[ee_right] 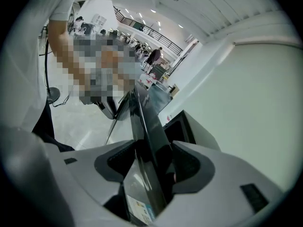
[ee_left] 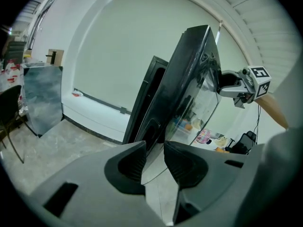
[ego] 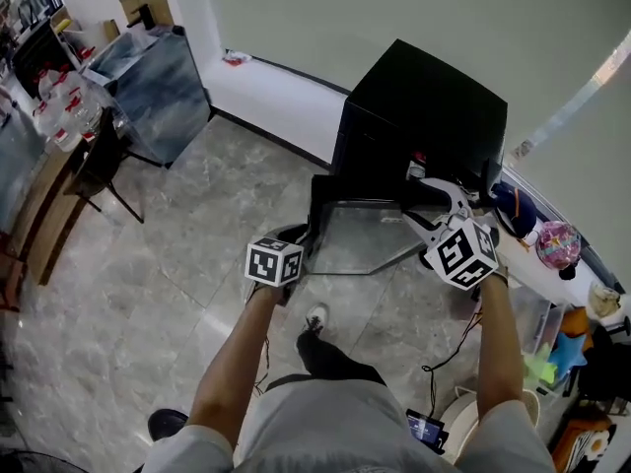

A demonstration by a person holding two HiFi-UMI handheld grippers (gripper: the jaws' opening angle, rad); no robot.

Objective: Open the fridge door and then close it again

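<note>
Head view: the boxy, matt-black fridge (ego: 424,97) stands against the pale wall. Its fridge door (ego: 365,235) is swung out towards me, a flat glossy slab mirroring the grey marbled floor (ego: 177,225). My left claw (ego: 299,244) meets the door's free left edge, and my right claw (ego: 426,205) sits at its right end, near the cabinet.

Left gripper view: my ribbed dark pads (ee_left: 130,162) stand narrowly apart, pinched on the door's thin shiny edge.

Right gripper view: my claw gapes wide, gripping the thick dark slab, which fills the gap from pad (ee_right: 187,167) to pad.
</note>
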